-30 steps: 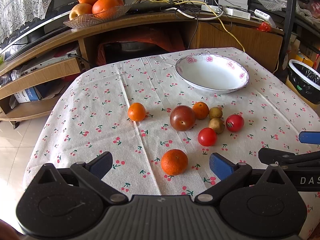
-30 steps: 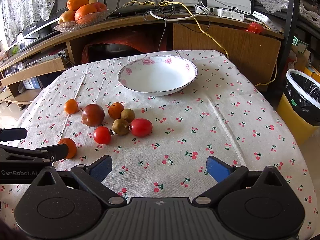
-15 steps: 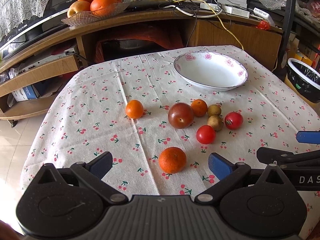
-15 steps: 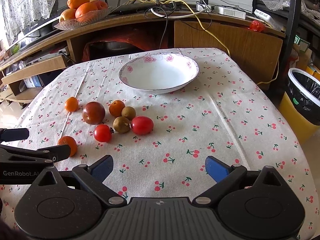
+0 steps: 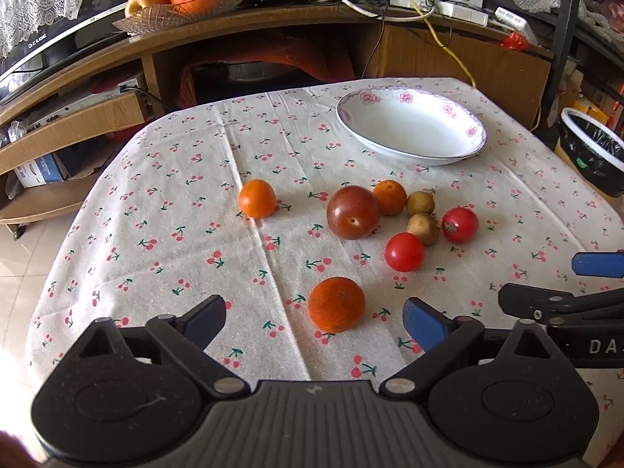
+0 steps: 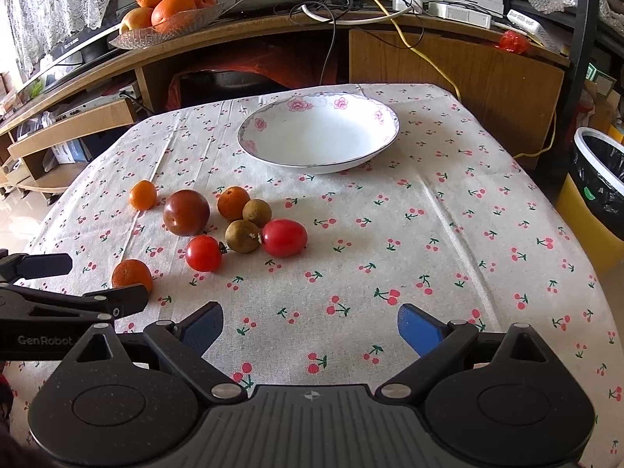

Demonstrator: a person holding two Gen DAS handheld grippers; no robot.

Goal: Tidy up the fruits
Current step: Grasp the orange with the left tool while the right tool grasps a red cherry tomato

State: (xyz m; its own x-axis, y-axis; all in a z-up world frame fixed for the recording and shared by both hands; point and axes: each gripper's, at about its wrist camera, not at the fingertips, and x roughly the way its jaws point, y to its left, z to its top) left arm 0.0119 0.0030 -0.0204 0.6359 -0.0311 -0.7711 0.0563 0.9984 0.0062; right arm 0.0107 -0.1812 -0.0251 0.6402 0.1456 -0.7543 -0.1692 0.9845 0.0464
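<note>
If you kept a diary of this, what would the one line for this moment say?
stage: before first pick | left gripper: open, nearest orange ahead | right gripper: open, holding nothing | bowl: no fruit inside

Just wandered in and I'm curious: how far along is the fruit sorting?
Nothing looks done: the white bowl holds nothing. Nothing is in hand either; the left claw and right claw are both open. All eight fruits lie on the tablecloth, the nearest orange just ahead of the left claw.

"GenRobot" is printed on the left tool point(image 6: 50, 279); "DA" shows on the right tool point(image 5: 577, 280)
</note>
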